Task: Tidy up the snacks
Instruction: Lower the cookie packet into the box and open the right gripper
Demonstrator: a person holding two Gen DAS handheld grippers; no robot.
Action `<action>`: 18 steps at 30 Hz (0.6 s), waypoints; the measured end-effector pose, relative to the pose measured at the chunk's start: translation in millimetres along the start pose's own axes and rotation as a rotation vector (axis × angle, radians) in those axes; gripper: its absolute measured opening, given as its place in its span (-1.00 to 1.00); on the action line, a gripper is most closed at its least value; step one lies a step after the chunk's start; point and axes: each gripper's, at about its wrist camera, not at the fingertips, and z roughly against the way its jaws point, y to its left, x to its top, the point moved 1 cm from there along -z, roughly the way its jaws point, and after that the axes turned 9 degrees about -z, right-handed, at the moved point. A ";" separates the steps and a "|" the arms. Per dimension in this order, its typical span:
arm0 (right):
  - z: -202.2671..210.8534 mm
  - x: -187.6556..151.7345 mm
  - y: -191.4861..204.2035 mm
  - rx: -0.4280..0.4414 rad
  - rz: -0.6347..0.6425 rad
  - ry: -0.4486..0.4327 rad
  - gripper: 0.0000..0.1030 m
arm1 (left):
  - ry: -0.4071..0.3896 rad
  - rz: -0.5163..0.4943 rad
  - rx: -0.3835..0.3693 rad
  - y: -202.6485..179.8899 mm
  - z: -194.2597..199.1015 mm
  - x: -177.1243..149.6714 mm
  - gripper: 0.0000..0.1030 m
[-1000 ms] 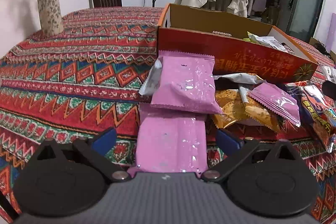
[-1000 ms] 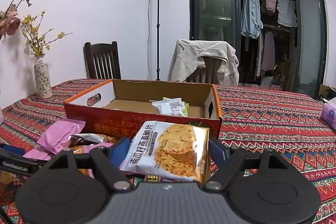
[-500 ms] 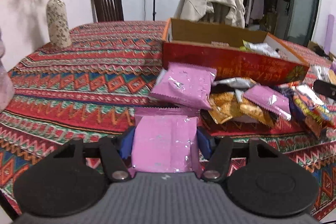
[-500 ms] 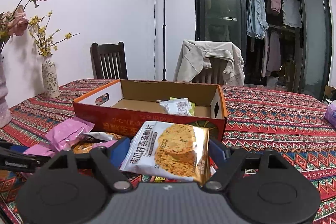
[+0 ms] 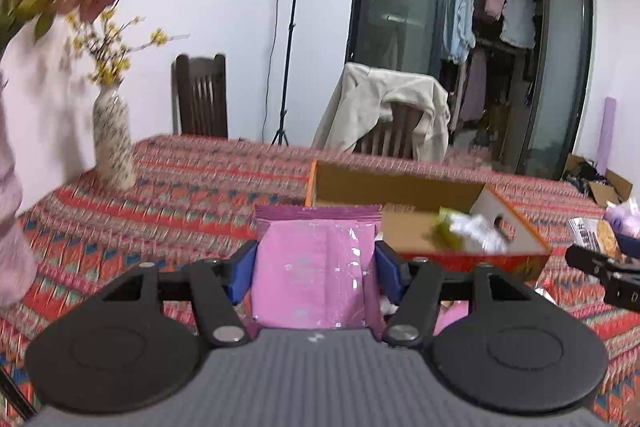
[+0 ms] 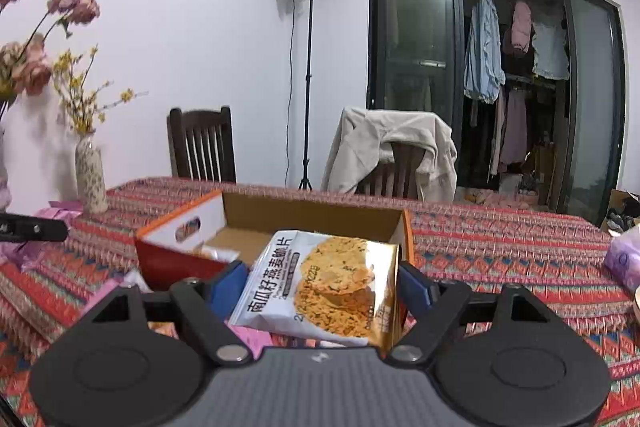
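Observation:
My left gripper [image 5: 316,269] is shut on a pink snack packet [image 5: 316,291] and holds it upright above the patterned tablecloth. Beyond it stands the open orange cardboard box [image 5: 400,187], with a few packets [image 5: 468,227] lying inside. My right gripper [image 6: 322,285] is shut on a white and gold oat-crisp packet [image 6: 332,291], just in front of the same box [image 6: 312,215]. Part of the right gripper [image 5: 600,267] shows at the right edge of the left wrist view. Loose pink packets [image 6: 248,337] lie under the right gripper, mostly hidden.
A speckled vase [image 5: 112,143] with yellow sprigs stands at the table's far left, and a large pink vase [image 5: 12,227] with pink flowers is close on the left. Two chairs stand behind the table, one draped with a jacket [image 5: 384,107]. A purple tissue pack [image 6: 624,259] lies at the right.
The left jaws closed on the pink packet and lifted it off the table, the view tilting upward. The right gripper rose a little with its oat-crisp packet.

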 end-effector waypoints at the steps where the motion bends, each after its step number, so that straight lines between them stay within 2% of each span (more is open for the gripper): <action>1: -1.5 4.8 -0.2 -0.002 -0.004 -0.005 0.56 | -0.011 -0.002 -0.004 -1.3 -2.3 6.0 0.22; 9: -31.7 37.1 -1.0 -0.006 -0.034 -0.010 0.54 | -0.037 -0.003 -0.018 -21.5 -40.8 47.9 0.22; 12: -51.6 45.5 -0.2 -0.008 -0.041 0.011 0.51 | -0.019 0.011 -0.033 -26.8 -60.3 56.7 0.22; 14: -68.2 49.7 0.8 -0.008 -0.045 0.032 0.39 | -0.005 0.020 -0.032 -30.2 -74.4 61.7 0.22; 18: -98.0 50.3 -2.6 -0.025 -0.077 0.075 0.37 | 0.057 0.042 -0.033 -36.1 -105.6 61.3 0.22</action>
